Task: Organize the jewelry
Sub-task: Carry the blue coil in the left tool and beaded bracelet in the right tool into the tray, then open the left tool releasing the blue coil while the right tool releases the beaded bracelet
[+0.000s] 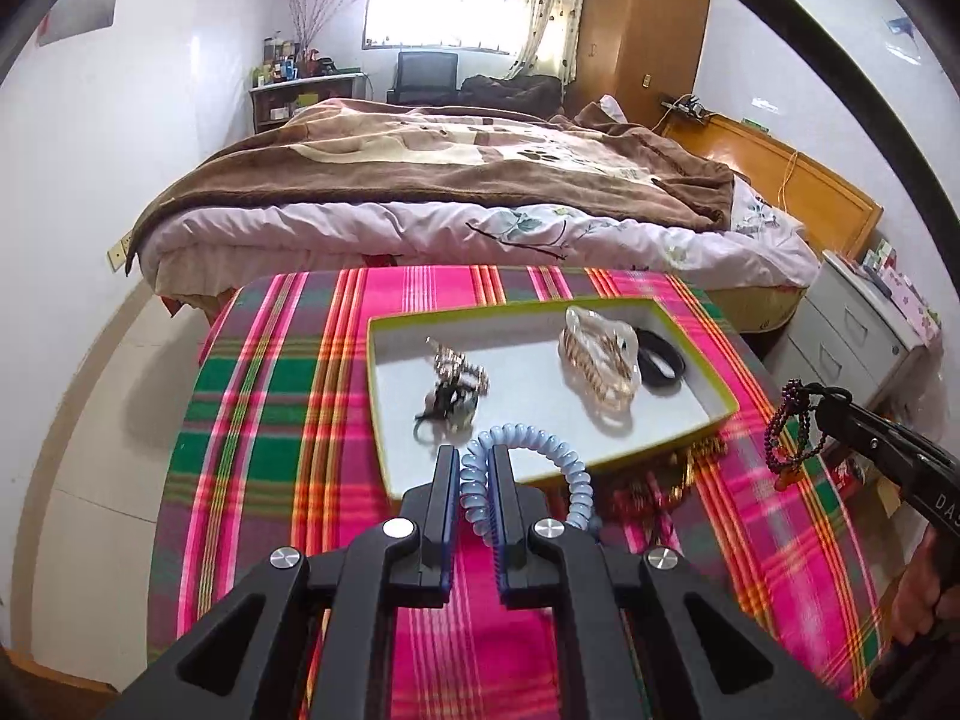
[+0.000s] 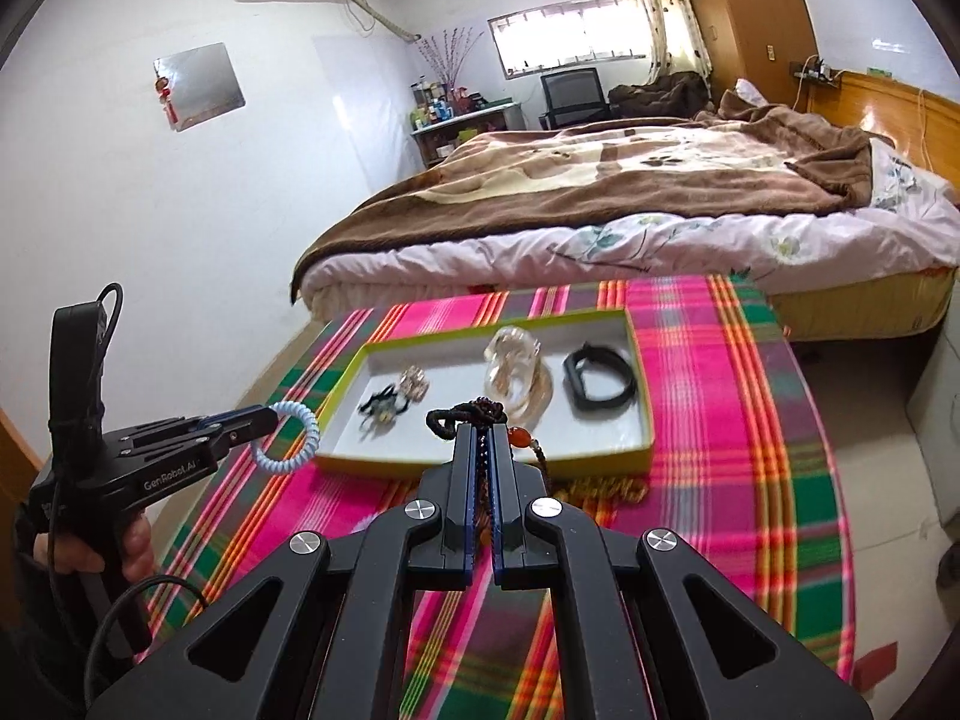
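Note:
My left gripper (image 1: pixel 474 456) is shut on a light blue spiral hair tie (image 1: pixel 561 459), held above the near edge of the green-rimmed white tray (image 1: pixel 540 468). It also shows in the right wrist view (image 2: pixel 273 417) with the blue hair tie (image 2: pixel 294 438) left of the tray (image 2: pixel 480 468). My right gripper (image 2: pixel 482 432) is shut on a dark beaded bracelet (image 2: pixel 465 417) with an orange bead, held over the tray's near edge. In the left wrist view the bracelet (image 1: pixel 789 426) hangs from it at the right. The tray holds a clear hair claw (image 1: pixel 600 360), a black band (image 1: pixel 660 357) and small clips (image 1: pixel 453 381).
The tray lies on a table with a pink and green plaid cloth (image 1: pixel 270 408). A gold chain (image 2: pixel 600 489) lies on the cloth just in front of the tray. A bed (image 1: pixel 450 192) stands beyond the table. A grey drawer cabinet (image 1: pixel 858 324) stands at the right.

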`<state>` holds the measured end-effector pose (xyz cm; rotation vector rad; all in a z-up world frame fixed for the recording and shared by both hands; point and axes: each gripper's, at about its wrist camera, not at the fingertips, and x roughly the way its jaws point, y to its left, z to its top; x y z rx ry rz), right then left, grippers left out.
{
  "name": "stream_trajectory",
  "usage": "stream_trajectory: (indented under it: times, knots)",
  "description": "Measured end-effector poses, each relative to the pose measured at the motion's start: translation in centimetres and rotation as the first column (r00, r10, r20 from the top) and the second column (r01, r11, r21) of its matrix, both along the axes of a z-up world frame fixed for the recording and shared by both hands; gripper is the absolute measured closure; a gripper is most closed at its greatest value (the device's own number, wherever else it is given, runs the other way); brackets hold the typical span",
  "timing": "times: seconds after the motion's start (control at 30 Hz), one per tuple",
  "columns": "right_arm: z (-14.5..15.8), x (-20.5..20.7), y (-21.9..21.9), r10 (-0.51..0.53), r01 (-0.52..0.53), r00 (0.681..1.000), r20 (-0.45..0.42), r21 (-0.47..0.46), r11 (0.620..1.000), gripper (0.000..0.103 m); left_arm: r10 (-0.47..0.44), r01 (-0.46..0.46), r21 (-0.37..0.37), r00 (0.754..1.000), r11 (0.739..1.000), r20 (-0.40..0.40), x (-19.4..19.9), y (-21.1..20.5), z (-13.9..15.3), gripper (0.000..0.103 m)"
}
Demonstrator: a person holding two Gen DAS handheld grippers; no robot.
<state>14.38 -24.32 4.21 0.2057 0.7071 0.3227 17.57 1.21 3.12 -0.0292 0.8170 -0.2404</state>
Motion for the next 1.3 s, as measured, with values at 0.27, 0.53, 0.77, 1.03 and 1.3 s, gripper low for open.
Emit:
stream_trajectory:
  times: [0.27,0.53,0.77,1.03,1.3]
  knots:
    - [-1.3,4.6,-0.9,-0.028,0.028,0.999,-0.043,0.008,1.000,0.100,-0.013,0.012,-0.029,0.999,1.000,-0.035,5.0,-1.5,-0.8,0.094]
    - [-4.4,8.5,-1.1,-0.019,0.021,0.992,-0.121,0.008,1.000,0.100,-0.032,0.030,-0.021,0.994,0.999,-0.100,8.7,-3.2,-3.7,0.094]
    - [-6.7,9.6,-0.7,-0.002,-0.002,0.985,-0.174,-0.019,1.000,0.100,-0.027,0.024,-0.016,0.987,1.000,-0.157,10.7,-3.6,-6.5,0.094]
    - [-7.6,9.9,0.0,0.009,-0.018,0.979,-0.201,-0.045,0.999,0.100,-0.020,0.019,-0.007,0.981,1.000,-0.192,11.4,-3.5,-7.8,0.094]
    - [-8.5,10.0,0.6,0.012,-0.028,0.973,-0.229,-0.063,0.998,0.100,-0.016,0.018,0.006,0.977,1.000,-0.213,11.4,-3.6,-8.6,0.093]
